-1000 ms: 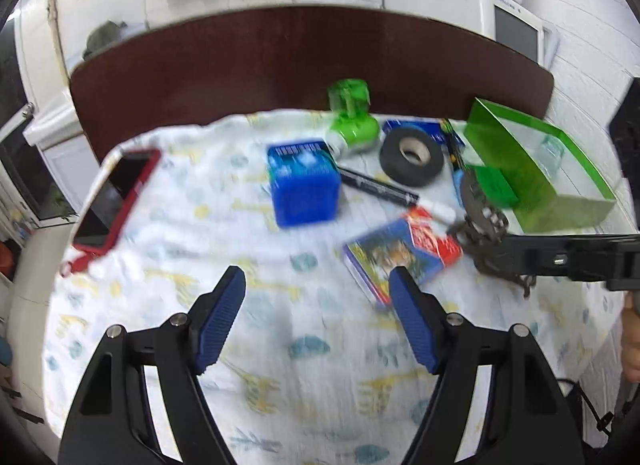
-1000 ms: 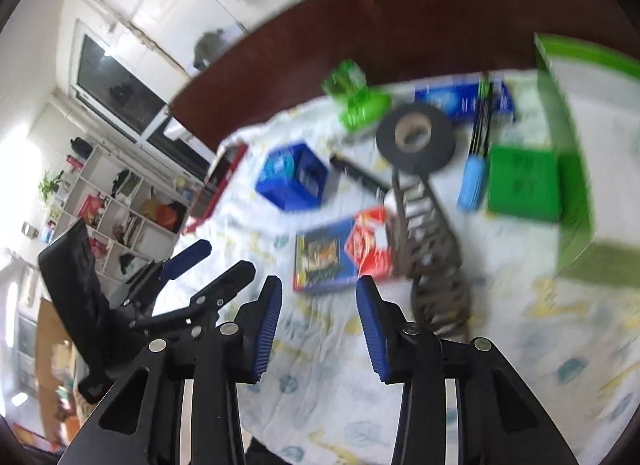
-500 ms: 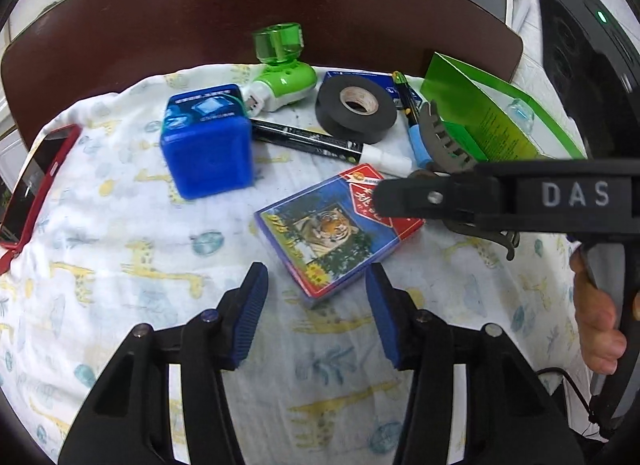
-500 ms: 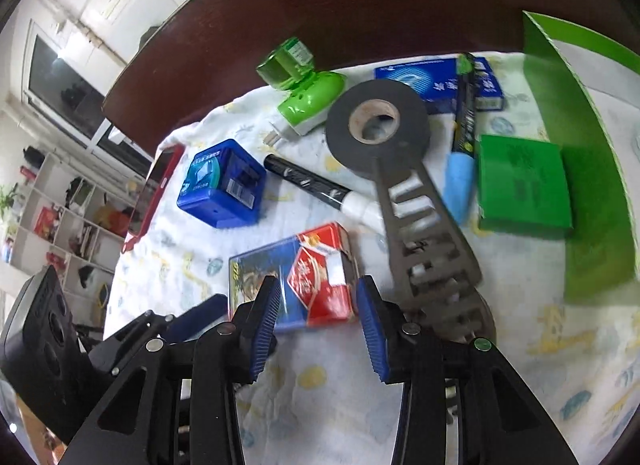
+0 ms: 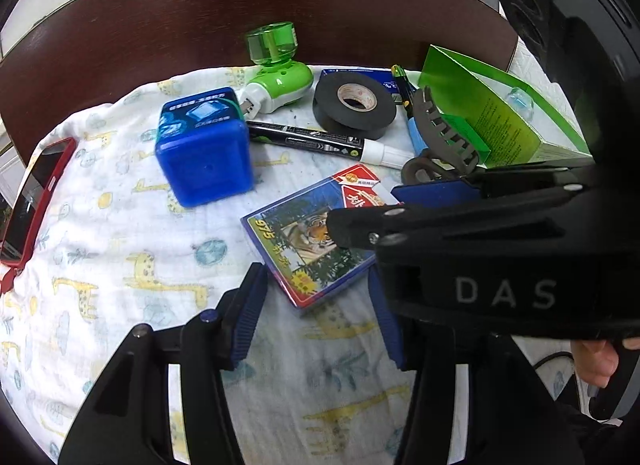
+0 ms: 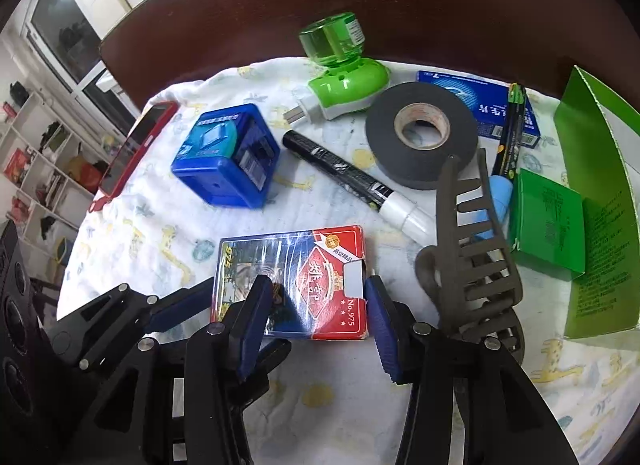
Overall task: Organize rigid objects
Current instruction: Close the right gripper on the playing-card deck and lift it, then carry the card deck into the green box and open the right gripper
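A flat card box (image 6: 296, 277) with a tiger picture and a red end lies on the giraffe-print cloth (image 5: 120, 273). My right gripper (image 6: 316, 281) hangs over its near end, jaws opening; one pad is above the box and the other by its red edge, neither pressing. In the left wrist view the right gripper (image 5: 368, 209) reaches in from the right across the card box (image 5: 296, 253). My left gripper (image 5: 316, 289) sits just short of the box's near corner, jaws opening and holding nothing. Its fingers (image 6: 176, 307) show at lower left.
Around the box lie a blue cube box (image 6: 228, 153), black marker (image 6: 348, 177), tape roll (image 6: 420, 137), green plug-in device (image 6: 344, 77), grey claw clip (image 6: 468, 249), small green box (image 6: 548, 225) and open green carton (image 6: 600, 205). A red phone (image 5: 32, 193) lies at the cloth's left edge.
Both grippers came down and in toward the card box. The right one swung left from beside the claw clip to over the box. The left jaws narrowed; the right jaws widened a little.
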{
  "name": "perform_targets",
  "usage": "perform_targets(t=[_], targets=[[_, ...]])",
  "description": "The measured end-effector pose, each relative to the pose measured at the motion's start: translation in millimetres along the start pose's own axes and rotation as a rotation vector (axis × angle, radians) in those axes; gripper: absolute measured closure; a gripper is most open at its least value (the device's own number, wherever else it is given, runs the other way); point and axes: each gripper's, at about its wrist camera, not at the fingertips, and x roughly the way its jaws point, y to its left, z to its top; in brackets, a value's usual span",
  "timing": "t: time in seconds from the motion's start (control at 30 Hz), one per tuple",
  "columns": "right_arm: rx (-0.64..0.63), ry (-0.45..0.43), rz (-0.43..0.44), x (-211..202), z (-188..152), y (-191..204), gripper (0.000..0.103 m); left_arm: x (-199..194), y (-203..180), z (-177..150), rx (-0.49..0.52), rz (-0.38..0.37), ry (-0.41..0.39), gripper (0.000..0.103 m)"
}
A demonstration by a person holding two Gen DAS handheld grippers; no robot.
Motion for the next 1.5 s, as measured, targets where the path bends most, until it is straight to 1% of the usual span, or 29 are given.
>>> perform_targets(t=[0.17, 0.27, 0.37, 0.53, 0.63, 0.77, 0.93, 1.1, 1.3, 1.5], targets=[[0.016, -0.015, 0.058, -12.3, -2.2, 4.3, 0.055, -22.7, 3.1, -1.1, -0.018, 0.014, -0.029, 0.052], [0.007, -0.048, 0.072, -27.4, -1.2, 7.3, 0.055, -37.9, -3.6, 2.8, 0.004, 0.038, -0.067, 0.052], [0.008, -0.076, 0.086, -42.9, 0.5, 6.4, 0.055, -51.2, -11.7, 8.6, 0.019, 0.047, -0.099, 0.052], [0.004, -0.158, 0.084, -78.6, 2.9, -3.1, 0.055, -71.6, -34.3, 29.1, 0.078, 0.06, -0.154, 0.052], [0.019, -0.214, 0.082, -102.4, 4.6, -19.1, 0.055, -78.2, -54.4, 44.3, 0.132, 0.065, -0.182, 0.051], [0.063, -0.28, 0.075, -132.7, 2.2, -52.4, 0.055, -79.5, -86.4, 65.4, 0.2, 0.035, -0.208, 0.052], [0.15, -0.351, 0.015, -163.7, -6.8, -108.3, 0.055, -60.9, -140.7, 93.1, 0.295, -0.017, -0.216, 0.051], [0.258, -0.397, -0.038, -187.6, -22.6, -171.5, 0.055, -36.1, -202.5, 114.5, 0.4, -0.087, -0.208, 0.051], [0.379, -0.403, -0.136, -200.1, -44.6, -245.1, 0.055, 5.6, -268.9, 131.2, 0.48, -0.166, -0.152, 0.051], [0.472, -0.368, -0.199, -194.0, -62.1, -299.7, 0.055, 46.2, -313.0, 138.0, 0.508, -0.227, -0.077, 0.051]])
